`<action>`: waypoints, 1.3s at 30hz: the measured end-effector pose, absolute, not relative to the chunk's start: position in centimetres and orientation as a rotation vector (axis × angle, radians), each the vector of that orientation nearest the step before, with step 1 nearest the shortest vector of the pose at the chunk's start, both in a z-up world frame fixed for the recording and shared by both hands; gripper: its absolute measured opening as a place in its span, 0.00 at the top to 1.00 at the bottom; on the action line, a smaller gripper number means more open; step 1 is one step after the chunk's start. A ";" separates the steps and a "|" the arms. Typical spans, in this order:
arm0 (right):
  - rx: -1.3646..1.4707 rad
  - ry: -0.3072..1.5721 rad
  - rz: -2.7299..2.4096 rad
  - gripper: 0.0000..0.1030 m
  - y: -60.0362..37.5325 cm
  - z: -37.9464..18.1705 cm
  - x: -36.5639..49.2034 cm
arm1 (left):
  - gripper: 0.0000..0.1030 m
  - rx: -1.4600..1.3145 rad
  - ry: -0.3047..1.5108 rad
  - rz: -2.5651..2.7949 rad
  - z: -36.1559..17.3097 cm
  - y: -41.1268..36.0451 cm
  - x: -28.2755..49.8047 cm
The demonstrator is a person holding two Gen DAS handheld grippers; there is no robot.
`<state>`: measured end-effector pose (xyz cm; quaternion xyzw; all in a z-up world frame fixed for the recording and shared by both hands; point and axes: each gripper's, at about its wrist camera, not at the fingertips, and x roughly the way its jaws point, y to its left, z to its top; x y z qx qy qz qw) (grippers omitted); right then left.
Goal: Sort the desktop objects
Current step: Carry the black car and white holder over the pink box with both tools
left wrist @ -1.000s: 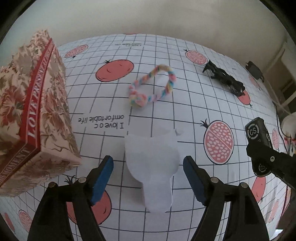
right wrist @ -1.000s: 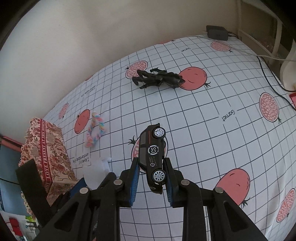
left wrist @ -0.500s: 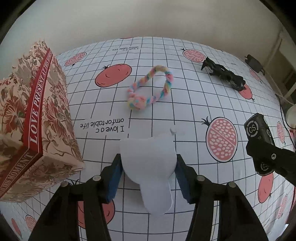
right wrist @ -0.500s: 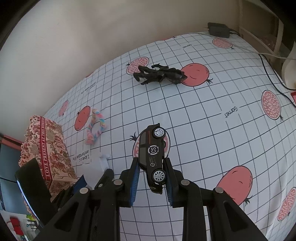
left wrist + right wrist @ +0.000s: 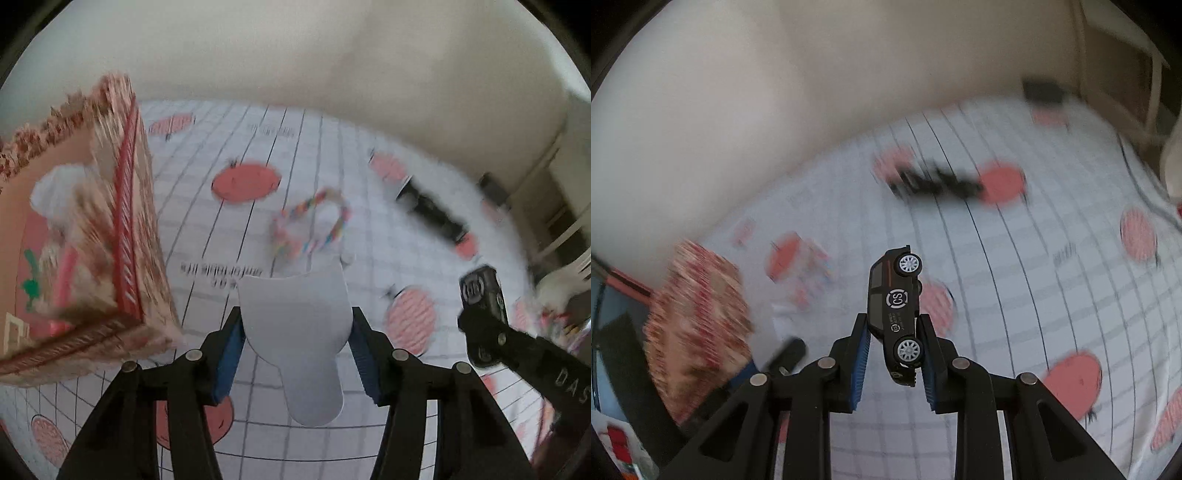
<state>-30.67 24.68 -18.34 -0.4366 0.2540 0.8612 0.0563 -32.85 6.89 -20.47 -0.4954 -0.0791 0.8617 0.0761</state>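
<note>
My left gripper point(image 5: 295, 328) is shut on a flat white scoop-shaped piece point(image 5: 299, 332) and holds it above the tablecloth. My right gripper point(image 5: 892, 347) is shut on a black toy car point(image 5: 895, 306), held nose-up above the cloth; the car and gripper also show at the right of the left wrist view point(image 5: 482, 291). A pastel braided rope ring point(image 5: 314, 229) lies on the cloth ahead of the left gripper. A black toy figure point(image 5: 430, 212) lies farther right; it also shows blurred in the right wrist view point(image 5: 934, 182).
A floral tissue box point(image 5: 85, 236) stands close on the left; it shows in the right wrist view point(image 5: 698, 317) too. The checked tablecloth with red fruit prints point(image 5: 1052, 295) covers the table. A black adapter point(image 5: 1043, 90) and a cable lie at the far right edge.
The left gripper closed on the white piece and has lifted it off the cloth. Both grippers have risen and tilted; the views are now motion-blurred. The right keeps the car.
</note>
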 end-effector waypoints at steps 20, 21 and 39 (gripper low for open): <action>-1.031 0.674 2.927 0.73 19.6 -13.1 -29.4 | 0.45 -1.065 -0.407 2.756 -11.6 2.4 -30.6; -1.036 0.673 2.935 0.73 19.1 -13.1 -29.5 | 0.45 -1.062 -0.413 2.761 -11.5 2.1 -30.7; -1.076 0.653 3.089 0.73 11.5 -12.0 -29.7 | 0.45 -1.045 -0.637 2.885 -10.7 -6.5 -28.8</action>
